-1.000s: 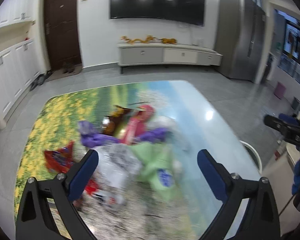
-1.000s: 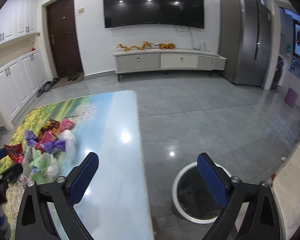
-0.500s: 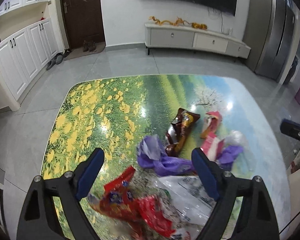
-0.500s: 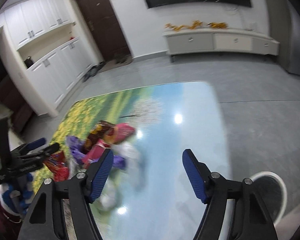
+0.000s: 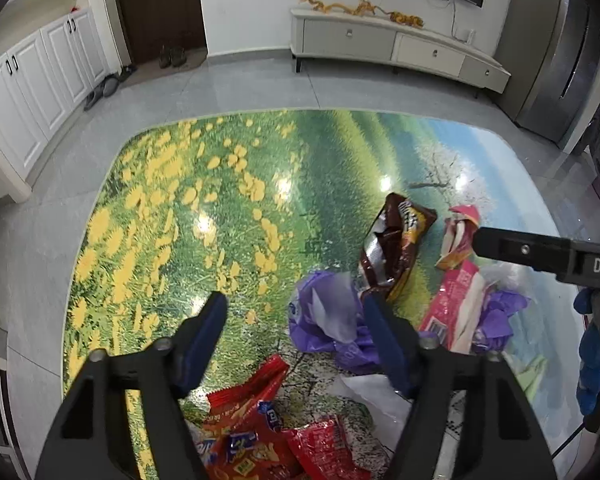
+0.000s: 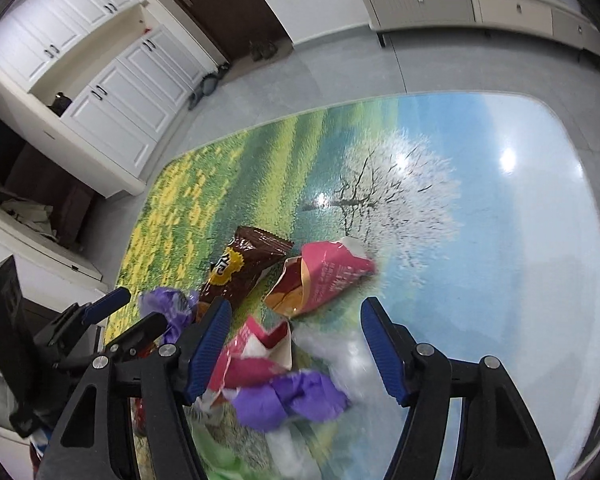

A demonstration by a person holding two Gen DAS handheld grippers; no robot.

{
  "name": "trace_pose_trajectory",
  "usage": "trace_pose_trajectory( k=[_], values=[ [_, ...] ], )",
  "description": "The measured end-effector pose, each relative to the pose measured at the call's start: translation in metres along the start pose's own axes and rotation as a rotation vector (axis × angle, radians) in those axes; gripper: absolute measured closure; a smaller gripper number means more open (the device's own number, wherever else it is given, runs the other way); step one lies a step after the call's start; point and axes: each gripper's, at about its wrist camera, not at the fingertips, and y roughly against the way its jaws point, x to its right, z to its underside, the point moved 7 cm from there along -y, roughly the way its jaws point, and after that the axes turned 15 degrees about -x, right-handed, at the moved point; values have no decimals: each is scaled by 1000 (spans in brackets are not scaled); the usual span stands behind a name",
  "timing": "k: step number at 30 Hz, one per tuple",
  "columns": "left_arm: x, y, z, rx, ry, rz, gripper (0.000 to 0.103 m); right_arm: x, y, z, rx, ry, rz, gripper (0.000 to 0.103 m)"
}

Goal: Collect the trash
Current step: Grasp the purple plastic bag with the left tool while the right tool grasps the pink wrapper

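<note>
i hang both half-open grippers, left (image 5: 296, 326) closing and right (image 6: 296, 334) empty, over the wrapper heap (image 6: 260, 364) to choose a piece.

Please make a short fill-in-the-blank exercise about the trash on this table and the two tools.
1. The brown snack bag lies on the table beside a torn ____ wrapper.
2. The crumpled plastic bag by the left tool is ____ in colour.
3. The table surface shows yellow ____.
4. The right tool holds ____.

Missing words: pink; purple; flowers; nothing
</note>
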Motion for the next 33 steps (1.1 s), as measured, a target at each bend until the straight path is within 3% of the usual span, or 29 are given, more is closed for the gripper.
trace_pose_trajectory(
  k=[3, 5, 6, 9, 16, 17, 18, 31, 33],
  values=[
    [-3, -6, -2, -16, 8, 17, 43, 3, -12, -7, -24, -31, -1, 38],
    [-3, -7, -3, -20, 6, 28, 51, 7, -16, -9, -36, -53, -12, 41],
    [-3, -9, -4, -23, 6, 36, 55, 8, -20, -11, -41, -56, -13, 50],
    [-2, -11, -5, -32, 11, 53, 71, 11, -20, -12, -44, -77, -45, 63],
    [-2, -6, -5, -7, 32, 73, 76, 13, -11, -13, -16, -95, -129, 85],
    [-3, -3, -5, 2, 36, 78, 76, 12, -9, -12, -10, -89, -134, 96],
    [-3, 0, -5, 10, 40, 80, 76, 11, -6, -11, -5, -86, -136, 97],
    [-7, 42, -2, 99, 72, 81, 77, -5, 8, -6, 26, -14, -88, 94],
    [-8, 44, -2, 106, 70, 78, 77, -5, 5, -10, 30, -6, -59, 71]
  ],
)
